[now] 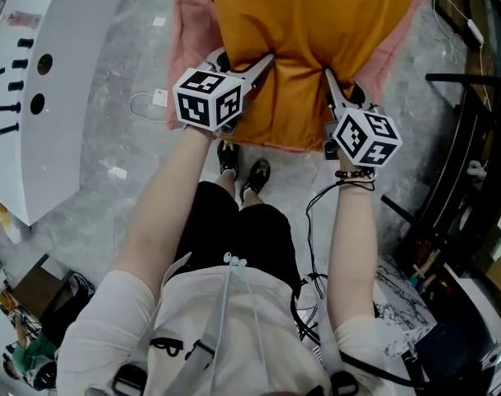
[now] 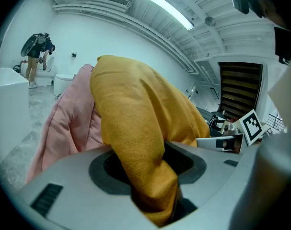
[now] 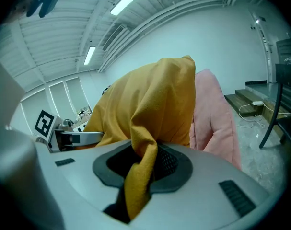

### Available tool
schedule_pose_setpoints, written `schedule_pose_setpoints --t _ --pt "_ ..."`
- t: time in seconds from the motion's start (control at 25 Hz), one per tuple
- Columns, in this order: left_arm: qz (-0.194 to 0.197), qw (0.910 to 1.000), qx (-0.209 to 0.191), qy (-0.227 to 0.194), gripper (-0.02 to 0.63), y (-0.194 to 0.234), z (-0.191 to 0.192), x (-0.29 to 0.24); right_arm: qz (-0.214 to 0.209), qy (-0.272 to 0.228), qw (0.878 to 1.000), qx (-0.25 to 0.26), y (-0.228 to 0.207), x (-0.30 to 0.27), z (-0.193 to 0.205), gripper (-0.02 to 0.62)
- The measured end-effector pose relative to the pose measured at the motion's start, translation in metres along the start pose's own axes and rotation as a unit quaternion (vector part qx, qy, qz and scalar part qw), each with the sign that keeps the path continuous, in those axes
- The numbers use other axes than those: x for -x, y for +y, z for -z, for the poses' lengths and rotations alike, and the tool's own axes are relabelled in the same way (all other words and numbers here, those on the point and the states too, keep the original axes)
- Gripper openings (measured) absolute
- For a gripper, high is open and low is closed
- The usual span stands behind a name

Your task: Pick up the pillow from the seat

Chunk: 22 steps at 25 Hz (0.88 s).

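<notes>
Left claw (image 1: pixel 265 63) and right claw (image 1: pixel 328 77) each pinching folds of orange pillow (image 1: pixel 308 31), pink padding (image 1: pixel 189 31) beneath

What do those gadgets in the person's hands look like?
The left gripper and right gripper are grey, each with a white cube of black square markers. A black cable runs by the right arm. White short sleeves; a beaded bracelet.
</notes>
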State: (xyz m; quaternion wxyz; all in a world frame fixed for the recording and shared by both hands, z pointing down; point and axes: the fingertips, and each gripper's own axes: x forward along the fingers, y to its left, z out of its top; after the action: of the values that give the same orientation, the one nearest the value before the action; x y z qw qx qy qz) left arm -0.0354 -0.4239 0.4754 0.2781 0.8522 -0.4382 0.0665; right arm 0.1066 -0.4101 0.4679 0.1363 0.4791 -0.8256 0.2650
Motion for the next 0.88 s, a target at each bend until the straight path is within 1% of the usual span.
schedule_pose_setpoints --t 0.08,0.28,0.4,0.6,0.88 --pt "0.003 0.9999 -0.008 -0.01 0.218 -0.002 -0.016 -0.001 0.001 -0.011 1.0 0.006 0.001 0.001 -0.015 0.1" --pt "0.004 0.9998 -0.017 -0.014 0.218 -0.013 -0.037 0.006 0.007 -0.022 1.0 0.01 0.007 0.01 -0.035 0.1" --pt "0.008 0.9992 -0.03 -0.025 0.218 -0.023 -0.057 0.011 0.008 -0.037 0.999 0.014 0.012 0.019 -0.053 0.1" --pt "0.012 0.9984 -0.038 -0.038 0.218 -0.032 -0.079 0.014 0.012 -0.052 0.998 0.024 0.015 0.029 -0.076 0.1" --pt "0.018 0.9957 -0.057 -0.071 0.218 -0.053 -0.128 0.026 0.013 -0.087 0.995 0.047 0.025 0.05 -0.124 0.1"
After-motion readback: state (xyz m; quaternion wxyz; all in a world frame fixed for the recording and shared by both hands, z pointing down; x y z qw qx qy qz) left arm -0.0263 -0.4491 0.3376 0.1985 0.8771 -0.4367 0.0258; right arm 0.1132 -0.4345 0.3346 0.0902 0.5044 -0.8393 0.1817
